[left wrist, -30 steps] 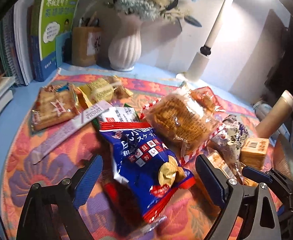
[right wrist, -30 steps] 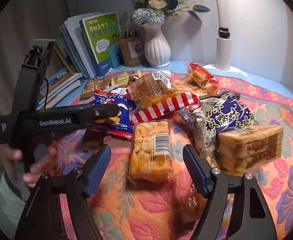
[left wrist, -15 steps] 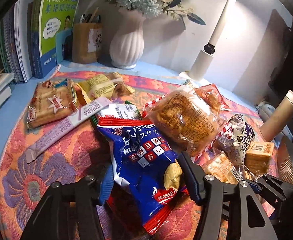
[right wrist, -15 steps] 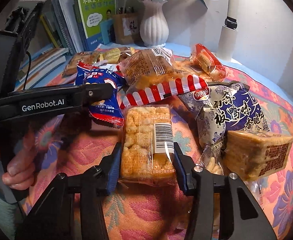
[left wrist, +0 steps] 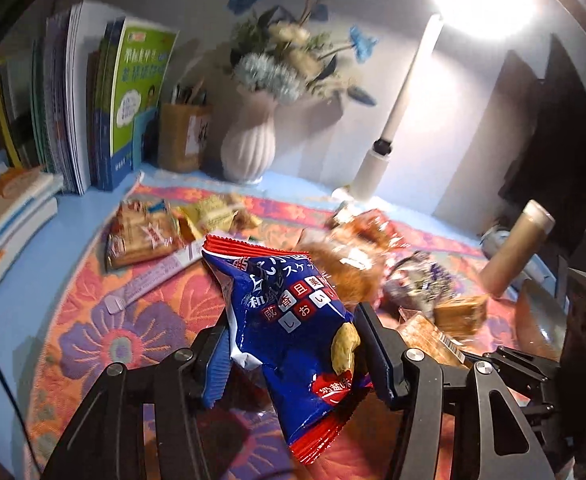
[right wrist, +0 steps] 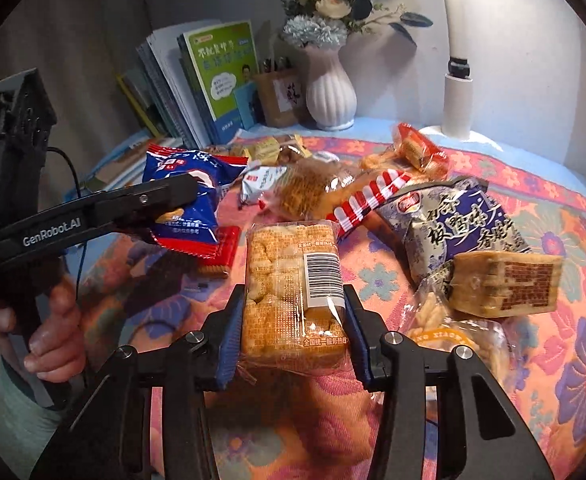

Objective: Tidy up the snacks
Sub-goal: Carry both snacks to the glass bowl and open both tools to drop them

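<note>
The tabletop (right wrist: 505, 136) carries a flowered cloth (right wrist: 377, 276) crowded with snacks; free room stays at its near edge. The left claw (left wrist: 293, 354) grips the blue snack bag (left wrist: 289, 320), lifted above the cloth. The right claw (right wrist: 291, 334) is closed on the clear cracker pack (right wrist: 293, 280).

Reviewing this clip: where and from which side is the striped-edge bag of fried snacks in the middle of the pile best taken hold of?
Grip the red-and-white striped seal of the fried snack bag, coming from the near right side. That flat crimped edge sticks out free toward the cloth, while the puffy body looks brittle and is hemmed in by other packets. Judged from the right wrist view only.
</note>
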`<state>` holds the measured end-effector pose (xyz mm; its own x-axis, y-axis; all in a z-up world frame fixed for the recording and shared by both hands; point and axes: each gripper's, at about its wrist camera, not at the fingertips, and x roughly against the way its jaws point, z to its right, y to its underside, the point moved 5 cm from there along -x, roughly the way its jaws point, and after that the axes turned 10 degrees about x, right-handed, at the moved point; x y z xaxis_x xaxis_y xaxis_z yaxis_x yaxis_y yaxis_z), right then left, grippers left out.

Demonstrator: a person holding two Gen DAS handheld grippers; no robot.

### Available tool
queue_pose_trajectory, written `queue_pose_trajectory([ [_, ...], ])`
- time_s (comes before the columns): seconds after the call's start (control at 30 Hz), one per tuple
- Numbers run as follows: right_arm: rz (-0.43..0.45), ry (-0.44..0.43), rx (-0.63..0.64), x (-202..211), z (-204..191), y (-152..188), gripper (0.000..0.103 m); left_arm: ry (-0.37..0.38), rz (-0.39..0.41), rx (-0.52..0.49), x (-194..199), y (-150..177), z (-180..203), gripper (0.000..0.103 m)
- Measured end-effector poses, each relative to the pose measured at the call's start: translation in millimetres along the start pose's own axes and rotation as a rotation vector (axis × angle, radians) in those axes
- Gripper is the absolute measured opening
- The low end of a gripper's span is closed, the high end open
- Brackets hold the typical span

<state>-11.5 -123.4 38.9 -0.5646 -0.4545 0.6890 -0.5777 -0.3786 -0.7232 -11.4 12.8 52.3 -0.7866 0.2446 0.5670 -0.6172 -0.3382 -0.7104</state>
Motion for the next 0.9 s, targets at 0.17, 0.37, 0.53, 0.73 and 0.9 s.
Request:
queue_pose_trajectory([
  [0.17,0.050,0.036,-0.026,37,7,-4,0.044,0.048,0.013,-0.037,17,-2,32,0.055],
  [0.37,0.075,0.207,-0.123,105,57,12,0.044,0.136,0.004,-0.132,22,4,105,0.055],
  [0.53,0.071,0.374,-0.290,175,120,42,0.044,0.266,-0.048,-0.224,11,17,197,0.056],
  [0.73,0.033,0.466,-0.484,228,177,98,0.044,0.381,-0.145,-0.320,-14,50,296,0.056],
  [0.9,-0.022,0.461,-0.569,233,194,131,0.044,0.410,-0.234,-0.389,-36,89,348,0.056],
])
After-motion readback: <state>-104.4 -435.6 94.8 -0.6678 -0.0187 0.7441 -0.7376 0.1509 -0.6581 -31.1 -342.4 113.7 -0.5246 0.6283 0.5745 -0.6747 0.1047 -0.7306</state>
